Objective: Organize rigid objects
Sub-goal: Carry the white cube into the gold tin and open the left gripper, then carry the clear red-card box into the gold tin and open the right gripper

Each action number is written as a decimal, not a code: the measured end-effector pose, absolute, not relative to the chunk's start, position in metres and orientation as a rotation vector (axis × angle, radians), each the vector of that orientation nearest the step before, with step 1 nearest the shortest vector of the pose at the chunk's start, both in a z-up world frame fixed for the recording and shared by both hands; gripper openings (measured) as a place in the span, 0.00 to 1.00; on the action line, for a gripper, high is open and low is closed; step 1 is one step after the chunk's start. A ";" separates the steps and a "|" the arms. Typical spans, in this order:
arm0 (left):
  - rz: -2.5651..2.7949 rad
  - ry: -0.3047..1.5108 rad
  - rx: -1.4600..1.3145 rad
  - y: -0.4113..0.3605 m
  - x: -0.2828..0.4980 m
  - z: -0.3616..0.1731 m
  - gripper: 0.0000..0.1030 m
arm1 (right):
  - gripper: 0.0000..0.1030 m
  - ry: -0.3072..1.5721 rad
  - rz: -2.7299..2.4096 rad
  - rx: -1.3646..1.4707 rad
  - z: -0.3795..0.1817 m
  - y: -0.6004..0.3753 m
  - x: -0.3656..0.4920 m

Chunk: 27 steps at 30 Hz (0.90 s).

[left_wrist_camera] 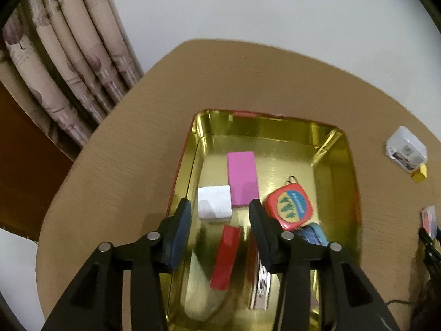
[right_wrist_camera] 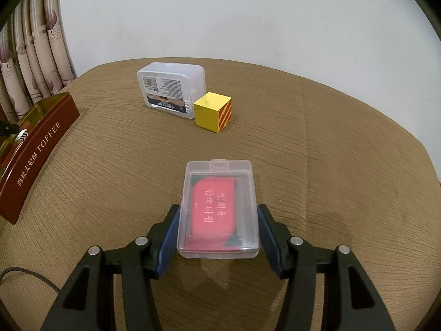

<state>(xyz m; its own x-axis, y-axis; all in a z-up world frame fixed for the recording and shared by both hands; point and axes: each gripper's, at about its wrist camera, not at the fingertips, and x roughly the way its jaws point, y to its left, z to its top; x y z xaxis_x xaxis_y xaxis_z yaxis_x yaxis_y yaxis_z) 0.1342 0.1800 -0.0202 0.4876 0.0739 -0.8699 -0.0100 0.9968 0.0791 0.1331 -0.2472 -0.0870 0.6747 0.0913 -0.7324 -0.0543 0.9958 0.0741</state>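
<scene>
In the left wrist view my left gripper (left_wrist_camera: 220,207) is open and empty above a gold-lined tin (left_wrist_camera: 264,127). In the tin lie a pink block (left_wrist_camera: 242,179), a white block (left_wrist_camera: 214,202), a red block (left_wrist_camera: 226,256), a red tape measure (left_wrist_camera: 289,207) and a blue item (left_wrist_camera: 314,234). In the right wrist view my right gripper (right_wrist_camera: 219,212) is shut on a clear plastic case (right_wrist_camera: 219,207) with a red card inside, low over the table. Beyond it stand a yellow cube (right_wrist_camera: 212,115) and a clear box (right_wrist_camera: 172,92).
The tin's red side (right_wrist_camera: 38,149), lettered TOFFEE, is at the left of the right wrist view. The tan round table (right_wrist_camera: 330,165) ends near a white wall. Curtains (left_wrist_camera: 63,63) hang at the far left. The clear box (left_wrist_camera: 406,149) and yellow cube (left_wrist_camera: 420,173) lie right of the tin.
</scene>
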 end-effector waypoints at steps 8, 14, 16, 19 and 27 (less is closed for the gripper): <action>0.117 0.903 0.128 0.172 0.082 0.003 0.50 | 0.55 0.827 0.081 0.047 -0.088 -0.248 0.134; 0.122 0.912 0.113 0.178 0.067 -0.007 0.54 | 0.55 0.827 0.079 0.039 -0.088 -0.246 0.135; 0.119 0.918 0.102 0.181 0.067 -0.008 0.54 | 0.55 0.827 0.081 0.040 -0.088 -0.246 0.135; 0.139 0.913 0.098 0.185 0.066 -0.011 0.56 | 0.55 0.827 0.082 0.038 -0.088 -0.246 0.136; 0.154 0.915 0.019 0.199 0.070 -0.012 0.64 | 0.54 0.827 0.079 0.031 -0.087 -0.244 0.136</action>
